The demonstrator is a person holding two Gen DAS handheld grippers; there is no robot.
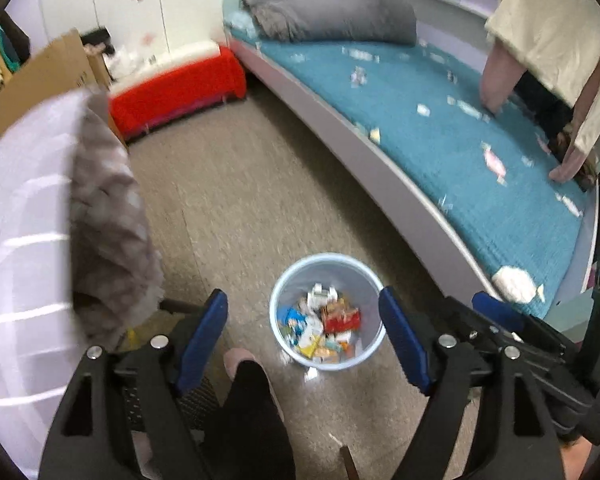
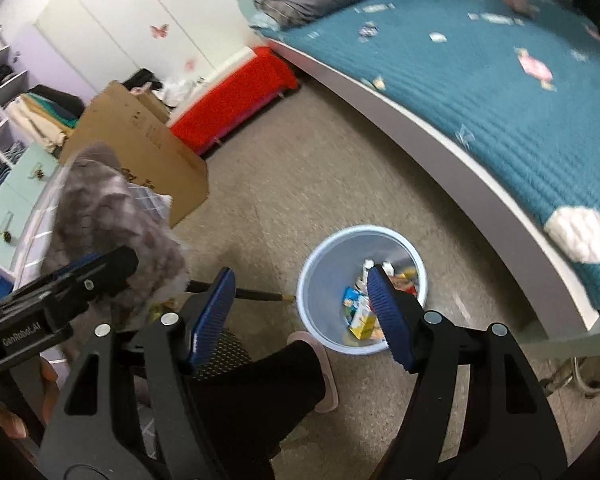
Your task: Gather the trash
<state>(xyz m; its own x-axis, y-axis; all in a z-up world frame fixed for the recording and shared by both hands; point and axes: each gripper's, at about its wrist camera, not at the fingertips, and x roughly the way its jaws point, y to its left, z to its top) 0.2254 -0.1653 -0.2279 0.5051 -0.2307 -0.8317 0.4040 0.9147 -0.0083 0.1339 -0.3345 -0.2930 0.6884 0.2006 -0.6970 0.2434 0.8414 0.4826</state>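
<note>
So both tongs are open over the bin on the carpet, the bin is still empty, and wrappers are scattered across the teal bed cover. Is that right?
Not quite: the bin is not empty. The left wrist view shows it holding a heap of colourful wrappers and small cartons. The rest holds: the left tongs and right tongs are open above it, and wrappers lie scattered on the teal bed cover.

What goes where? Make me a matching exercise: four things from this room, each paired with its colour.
Things:
1. bin
2. bed cover
3. pillow
4. low bench cover

Colours:
A. red
B. grey
C. pale blue
D. teal

Pairs: 1-C, 2-D, 3-B, 4-A
</note>
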